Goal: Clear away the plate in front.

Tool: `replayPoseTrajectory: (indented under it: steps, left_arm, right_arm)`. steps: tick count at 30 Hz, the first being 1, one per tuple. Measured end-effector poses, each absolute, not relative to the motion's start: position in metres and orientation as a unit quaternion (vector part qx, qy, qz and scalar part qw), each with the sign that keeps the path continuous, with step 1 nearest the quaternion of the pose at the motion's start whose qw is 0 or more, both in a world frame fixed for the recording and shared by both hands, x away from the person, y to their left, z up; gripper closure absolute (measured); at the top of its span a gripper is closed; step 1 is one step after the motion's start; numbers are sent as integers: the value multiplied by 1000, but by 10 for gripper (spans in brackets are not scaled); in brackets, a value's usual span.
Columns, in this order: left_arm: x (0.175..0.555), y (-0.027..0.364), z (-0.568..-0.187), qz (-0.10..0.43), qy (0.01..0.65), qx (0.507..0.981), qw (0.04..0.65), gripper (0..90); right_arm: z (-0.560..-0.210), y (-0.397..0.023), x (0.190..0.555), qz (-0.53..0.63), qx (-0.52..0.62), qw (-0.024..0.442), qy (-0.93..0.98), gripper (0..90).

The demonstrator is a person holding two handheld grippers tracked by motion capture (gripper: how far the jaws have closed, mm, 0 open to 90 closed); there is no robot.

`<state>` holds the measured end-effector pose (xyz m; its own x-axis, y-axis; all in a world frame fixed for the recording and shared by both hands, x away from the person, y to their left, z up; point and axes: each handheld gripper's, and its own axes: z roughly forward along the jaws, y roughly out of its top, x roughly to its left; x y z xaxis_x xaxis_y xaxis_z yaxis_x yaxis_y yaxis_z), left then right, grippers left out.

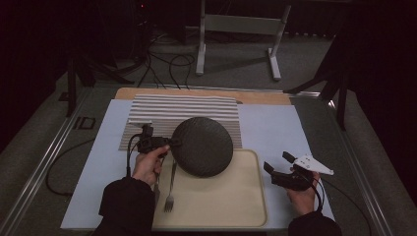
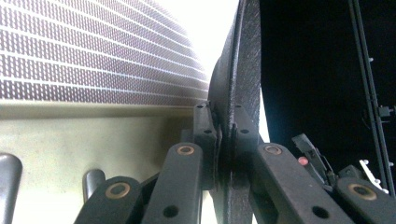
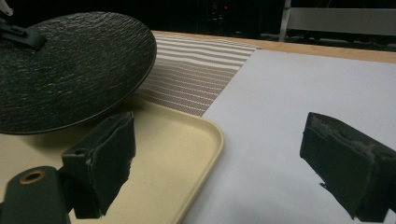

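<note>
A round black textured plate is held above the beige tray and the striped placemat. My left gripper is shut on the plate's left rim; in the left gripper view its pads pinch the rim edge-on. A fork lies on the tray's left side, just below the plate. To the right of the tray, my right gripper is open over the white sheet with nothing between its fingers. The right gripper view shows the plate lifted over the tray.
A white sheet covers the tabletop, with a wooden strip along its far edge. Cables and a metal stand are on the floor beyond the table. Rails run along both sides of the table.
</note>
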<state>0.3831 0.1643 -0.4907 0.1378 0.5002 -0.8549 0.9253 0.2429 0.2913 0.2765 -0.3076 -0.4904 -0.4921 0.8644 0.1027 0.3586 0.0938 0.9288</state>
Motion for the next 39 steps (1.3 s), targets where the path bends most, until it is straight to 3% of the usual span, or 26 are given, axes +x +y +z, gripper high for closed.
replayPoseTrajectory:
  steps: [39]
  left_arm:
    - [359, 154, -503, -231, 607, 594, 475, 854]
  right_arm:
    - [-491, -308, 277, 508, 439, 248, 698, 104]
